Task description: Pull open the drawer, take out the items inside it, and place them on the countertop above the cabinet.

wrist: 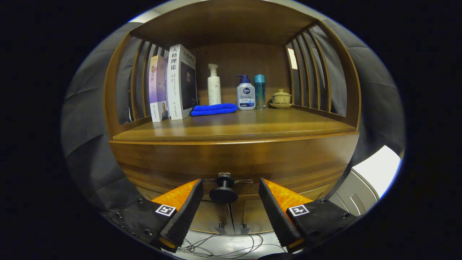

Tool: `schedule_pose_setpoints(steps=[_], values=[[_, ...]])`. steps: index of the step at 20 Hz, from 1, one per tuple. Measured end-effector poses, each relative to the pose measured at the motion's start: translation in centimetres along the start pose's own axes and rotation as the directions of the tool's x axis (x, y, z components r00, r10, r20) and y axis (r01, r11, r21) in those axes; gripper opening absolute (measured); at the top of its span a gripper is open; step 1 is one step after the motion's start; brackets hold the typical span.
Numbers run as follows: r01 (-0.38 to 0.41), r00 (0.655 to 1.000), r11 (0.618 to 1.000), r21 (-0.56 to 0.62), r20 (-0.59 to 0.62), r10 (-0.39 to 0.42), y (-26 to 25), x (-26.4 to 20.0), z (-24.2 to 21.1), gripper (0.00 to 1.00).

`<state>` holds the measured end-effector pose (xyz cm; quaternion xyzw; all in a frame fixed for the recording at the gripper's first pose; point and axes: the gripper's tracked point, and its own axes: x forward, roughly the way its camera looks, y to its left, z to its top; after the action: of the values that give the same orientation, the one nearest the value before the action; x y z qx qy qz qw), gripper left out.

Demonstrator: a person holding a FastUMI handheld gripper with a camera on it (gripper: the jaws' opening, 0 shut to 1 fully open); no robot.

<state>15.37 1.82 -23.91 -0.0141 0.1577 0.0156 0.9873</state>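
Observation:
A wooden cabinet fills the view, with its drawer front [234, 159] closed below the countertop [234, 126]. A round black knob [223, 193] sticks out of the drawer front. My gripper [231, 186] is open, with one finger on each side of the knob and a gap between each finger and it. Nothing is held. The drawer's inside is hidden.
On the countertop stand two books [173, 85], a folded blue cloth [213, 109], a white pump bottle [214, 86], a blue-capped pump bottle [245, 94], a teal bottle [259, 90] and a lidded cup on a saucer [281, 98]. Lower cabinet doors [231, 216] and cables [223, 247] lie below.

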Motion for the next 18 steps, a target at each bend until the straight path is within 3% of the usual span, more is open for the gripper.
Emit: schedule_pose_setpoints(steps=[2,6,7,10,14,18], values=[[0.005,1.0,1.0,-0.014,-0.011,-0.005,0.0,0.3,-0.5,0.95],[-0.008,0.999,0.999,-0.033,-0.036,0.007,0.7,0.8,-1.4,0.78],[-0.008,1.0,0.999,-0.041,-0.031,0.006,0.9,1.1,-1.4,0.78],[0.01,0.999,0.999,-0.047,-0.048,-0.012,1.0,1.5,-1.5,0.52],[0.008,0.998,1.0,0.003,-0.058,-0.008,1.1,1.5,-1.4,0.42],[0.001,0.998,1.0,-0.02,-0.055,-0.002,0.9,1.5,-1.4,0.29]])
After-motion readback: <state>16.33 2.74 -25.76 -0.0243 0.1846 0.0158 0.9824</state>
